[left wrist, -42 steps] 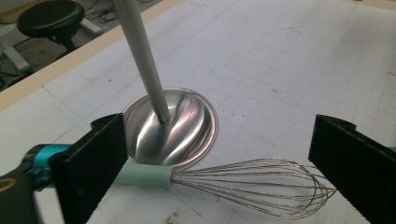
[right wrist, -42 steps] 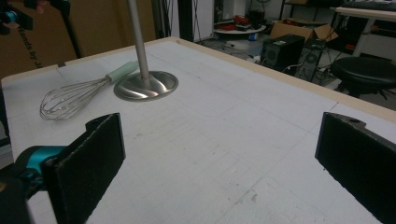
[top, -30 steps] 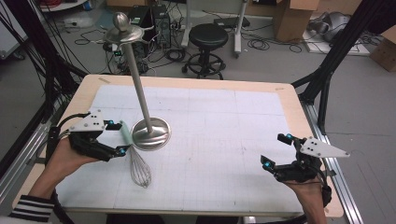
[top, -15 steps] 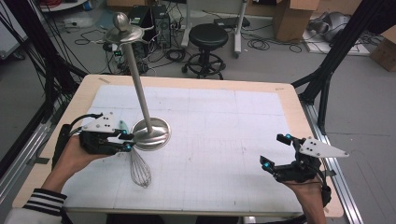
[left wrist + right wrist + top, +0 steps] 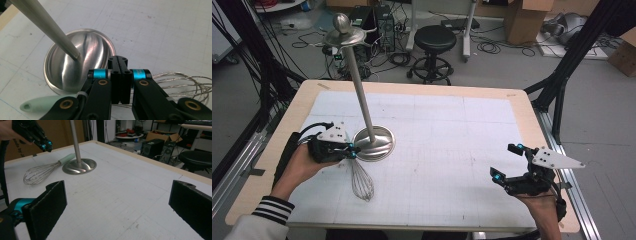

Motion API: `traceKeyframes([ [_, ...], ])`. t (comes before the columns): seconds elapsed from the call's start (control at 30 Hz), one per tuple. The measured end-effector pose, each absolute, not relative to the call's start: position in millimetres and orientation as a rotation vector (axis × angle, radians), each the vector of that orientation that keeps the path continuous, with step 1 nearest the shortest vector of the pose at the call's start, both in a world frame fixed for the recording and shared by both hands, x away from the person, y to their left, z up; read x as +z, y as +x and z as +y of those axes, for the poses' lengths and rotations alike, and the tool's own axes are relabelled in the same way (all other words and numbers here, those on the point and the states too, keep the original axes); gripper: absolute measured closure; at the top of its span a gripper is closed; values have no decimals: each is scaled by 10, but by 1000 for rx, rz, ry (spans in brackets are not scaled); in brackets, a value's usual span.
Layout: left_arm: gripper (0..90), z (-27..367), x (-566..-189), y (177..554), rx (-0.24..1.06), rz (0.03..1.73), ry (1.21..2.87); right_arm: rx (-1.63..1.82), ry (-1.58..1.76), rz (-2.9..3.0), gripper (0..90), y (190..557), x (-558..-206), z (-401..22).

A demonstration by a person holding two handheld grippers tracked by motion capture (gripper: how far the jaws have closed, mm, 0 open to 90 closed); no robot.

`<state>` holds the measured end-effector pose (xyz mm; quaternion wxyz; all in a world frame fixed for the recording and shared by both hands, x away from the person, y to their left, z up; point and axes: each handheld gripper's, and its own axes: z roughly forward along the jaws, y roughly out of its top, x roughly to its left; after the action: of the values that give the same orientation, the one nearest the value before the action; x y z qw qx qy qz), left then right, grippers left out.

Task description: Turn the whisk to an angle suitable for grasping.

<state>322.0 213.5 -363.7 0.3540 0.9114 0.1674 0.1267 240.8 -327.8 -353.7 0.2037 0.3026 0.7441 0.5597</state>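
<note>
At the left of the high view, the person's left hand point(image 5: 299, 167) holds the left tool point(image 5: 353, 151) low over the tabletop point(image 5: 522, 120), its tips just at the rim of the metal stand's round base point(image 5: 379, 145). In the left gripper view the left tool point(image 5: 120, 65) has its two jaws pressed flat together with nothing between them, hanging above the whisk and the edge of the base point(image 5: 75, 75).

The whisk point(image 5: 361, 180) lies on the white gridded mat point(image 5: 452, 150) just beside the base. Its wire cage points toward the person's side, and its pale green handle point(image 5: 66, 158) runs up against the base, as the right gripper view shows. In the left gripper view the handle's end point(image 5: 37, 105) shows under the left jaw and the wires point(image 5: 180, 81) spread out to the right.

From the base a slim metal pole point(image 5: 361, 95) rises, capped by a small dish and a knob point(image 5: 343, 30).

Well apart, near the tabletop's right edge, the right hand point(image 5: 542, 210) holds the right tool point(image 5: 504, 161) with its jaws spread wide and empty. In the right gripper view its two black pads point(image 5: 50, 205) stand far apart over bare mat.
</note>
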Motion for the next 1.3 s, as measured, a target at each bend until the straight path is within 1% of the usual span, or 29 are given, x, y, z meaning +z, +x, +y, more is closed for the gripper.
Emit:
traceKeyframes([
  [0.3, 899, 2044, -3781, 3329, 347, 441, 2415, 1561, 840, 2083, 4, 2419, -3550, -3262],
  [0.37, 899, 2013, -3824, 3363, 332, 430, 2453, 1563, 843, 2085, 4, 2420, -3555, -3258],
  [0.5, 899, 1965, -3892, 3387, 298, 445, 2473, 1560, 842, 2084, 4, 2422, -3558, -3269],
  [0.63, 899, 1937, -3937, 3413, 292, 442, 2509, 1562, 841, 2084, 4, 2426, -3559, -3268],
  [0.8, 899, 1908, -3966, 3419, 293, 437, 2515, 1556, 838, 2093, 4, 2426, -3560, -3257],
  [1.3, 899, 1890, -4077, 3435, 237, 451, 2569, 1563, 842, 2076, 4, 2406, -3543, -3301],
])
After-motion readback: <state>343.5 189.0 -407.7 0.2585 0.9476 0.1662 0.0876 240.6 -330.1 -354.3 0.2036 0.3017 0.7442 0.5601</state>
